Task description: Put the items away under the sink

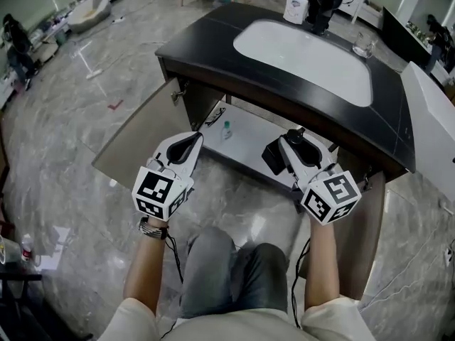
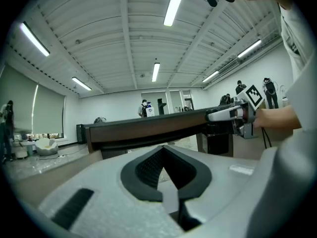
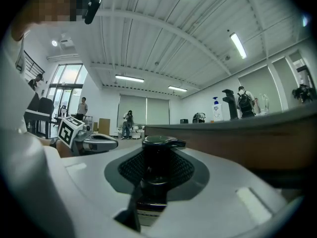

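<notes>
My right gripper is shut on a black bottle with a dark cap, held just in front of the open cabinet under the sink. In the right gripper view the black bottle stands upright between the jaws of the right gripper. My left gripper hovers at the left of the opening, its jaws together with nothing in them. The left gripper points towards the counter edge. A small clear bottle with a green cap stands on the white cabinet shelf.
The black counter holds a white basin, a white pump bottle, a black faucet and a glass. Both cabinet doors stand open: the left door and the right door. My knees are below the grippers.
</notes>
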The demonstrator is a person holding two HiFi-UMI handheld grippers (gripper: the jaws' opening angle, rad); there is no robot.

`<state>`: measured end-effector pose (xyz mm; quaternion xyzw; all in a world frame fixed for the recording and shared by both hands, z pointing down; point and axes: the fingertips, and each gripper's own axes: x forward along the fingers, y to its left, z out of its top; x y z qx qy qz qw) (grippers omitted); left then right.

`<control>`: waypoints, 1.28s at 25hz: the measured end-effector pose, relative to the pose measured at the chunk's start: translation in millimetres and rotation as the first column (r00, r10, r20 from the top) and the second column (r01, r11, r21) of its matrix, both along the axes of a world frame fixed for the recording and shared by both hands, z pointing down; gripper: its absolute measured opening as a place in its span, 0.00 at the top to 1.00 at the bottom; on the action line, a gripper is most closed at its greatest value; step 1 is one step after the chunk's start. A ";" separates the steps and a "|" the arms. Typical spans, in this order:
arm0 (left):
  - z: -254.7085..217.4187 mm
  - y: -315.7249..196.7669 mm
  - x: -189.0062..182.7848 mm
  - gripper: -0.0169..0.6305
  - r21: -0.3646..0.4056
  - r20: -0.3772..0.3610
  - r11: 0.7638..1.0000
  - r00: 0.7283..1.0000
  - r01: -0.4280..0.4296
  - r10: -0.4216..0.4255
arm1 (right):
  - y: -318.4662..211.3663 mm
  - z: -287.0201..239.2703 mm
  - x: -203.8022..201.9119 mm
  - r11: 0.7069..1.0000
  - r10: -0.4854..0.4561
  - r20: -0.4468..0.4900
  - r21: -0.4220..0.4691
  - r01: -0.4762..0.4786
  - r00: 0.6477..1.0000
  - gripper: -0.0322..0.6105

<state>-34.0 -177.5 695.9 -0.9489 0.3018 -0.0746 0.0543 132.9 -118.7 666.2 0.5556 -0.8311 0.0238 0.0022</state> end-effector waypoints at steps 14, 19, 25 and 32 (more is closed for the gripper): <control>132.1 -37.3 1.0 0.97 -0.015 -0.007 1.000 1.000 0.026 -0.026 | -29.4 140.8 0.8 0.999 -0.023 -0.006 -0.030 0.023 1.000 0.79; 138.0 -49.3 -1.7 0.97 -0.016 -0.006 0.999 1.000 0.031 -0.031 | -55.6 151.1 -2.8 0.999 -0.035 -0.014 -0.034 0.034 0.999 0.79; 153.8 -69.6 -9.4 0.97 -0.032 0.017 0.999 0.999 0.039 -0.039 | -102.8 185.1 -2.7 0.997 -0.041 -0.001 -0.068 0.041 0.999 0.79; 167.7 -97.3 -28.8 0.97 -0.057 0.003 0.995 0.997 0.082 -0.082 | -152.9 231.0 7.8 0.995 -0.019 0.000 -0.096 0.019 1.000 0.79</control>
